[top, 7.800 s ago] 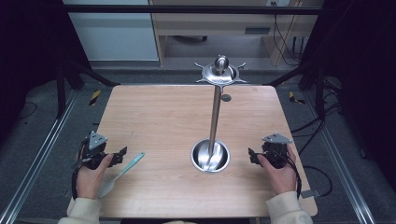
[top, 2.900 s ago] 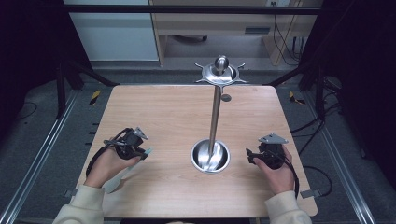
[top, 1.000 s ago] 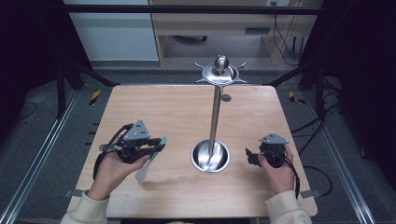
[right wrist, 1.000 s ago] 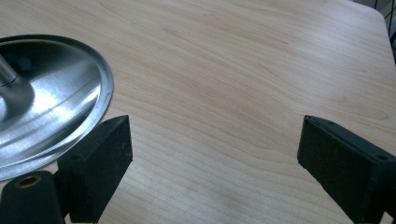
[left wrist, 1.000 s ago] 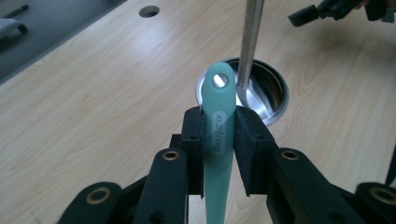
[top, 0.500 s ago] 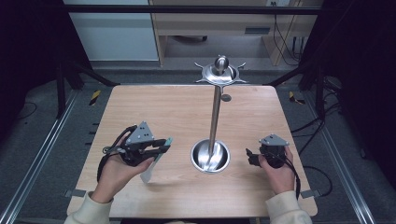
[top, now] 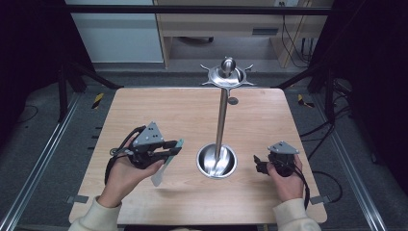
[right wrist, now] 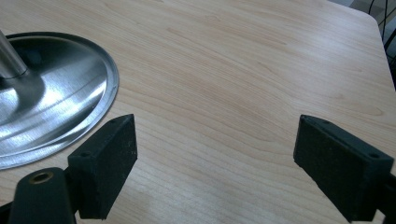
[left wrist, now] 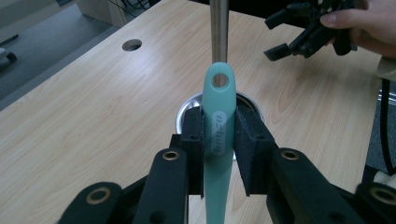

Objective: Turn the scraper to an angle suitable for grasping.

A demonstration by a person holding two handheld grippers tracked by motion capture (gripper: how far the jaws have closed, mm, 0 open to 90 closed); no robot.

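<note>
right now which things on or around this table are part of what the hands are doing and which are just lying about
In use:
- left gripper, shut on the teal utensil
- teal utensil, lifted off the table
- steel hanging stand, which the utensil's holed end points toward
- right gripper, open, waiting near the stand's base

Lying about:
- yellow-and-black pieces on the floor
- cables by the far desk

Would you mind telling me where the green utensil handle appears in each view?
High view: green utensil handle lower left, in the left gripper.
Left gripper view: centre, between the jaws.
Right gripper view: not in it.
Shared landmark: the steel stand base.
</note>
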